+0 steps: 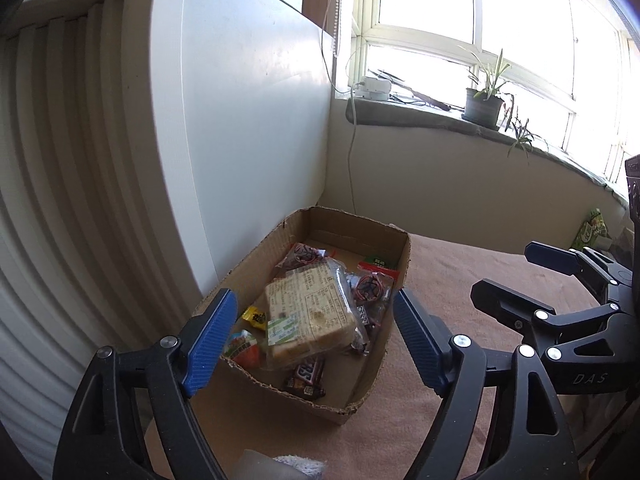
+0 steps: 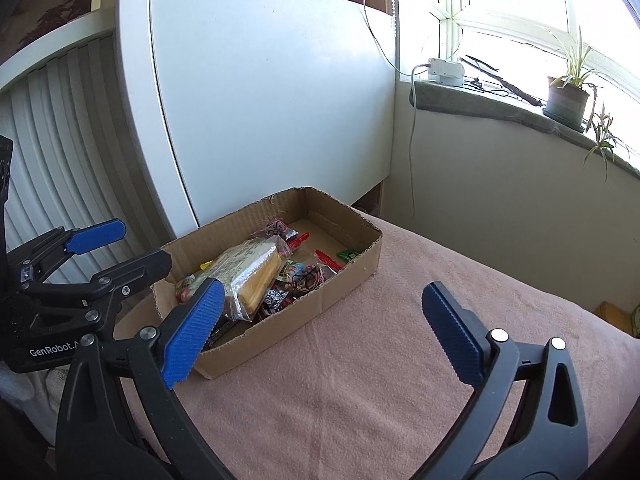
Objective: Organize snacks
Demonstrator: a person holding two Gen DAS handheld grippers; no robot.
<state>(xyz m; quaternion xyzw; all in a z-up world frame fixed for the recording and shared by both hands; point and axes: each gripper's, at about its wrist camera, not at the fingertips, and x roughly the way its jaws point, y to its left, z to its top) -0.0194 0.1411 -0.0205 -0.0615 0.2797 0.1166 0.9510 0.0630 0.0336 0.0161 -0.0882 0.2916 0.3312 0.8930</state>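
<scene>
Several wrapped snacks, a clear-bagged sliced bread loaf [image 1: 310, 316] uppermost, lie gathered in one shallow brown cardboard tray [image 2: 320, 300] on a pink cloth-covered table [image 2: 400, 360], presumably for sorting. Left gripper [image 1: 312, 340]: jaws wide apart, empty, tilted down over the tray. Right gripper [image 2: 320, 332]: likewise spread, empty, beside the tray.

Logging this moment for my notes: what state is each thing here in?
Left claw: open, empty.
Right claw: open, empty.
Brown cardboard box: topless, upright on pink cloth, holding snacks.
Clear-wrapped sliced bread pack: sealed, lying tilted atop other snacks.
Brown chocolate bar: wrapped, lying in box.
</scene>
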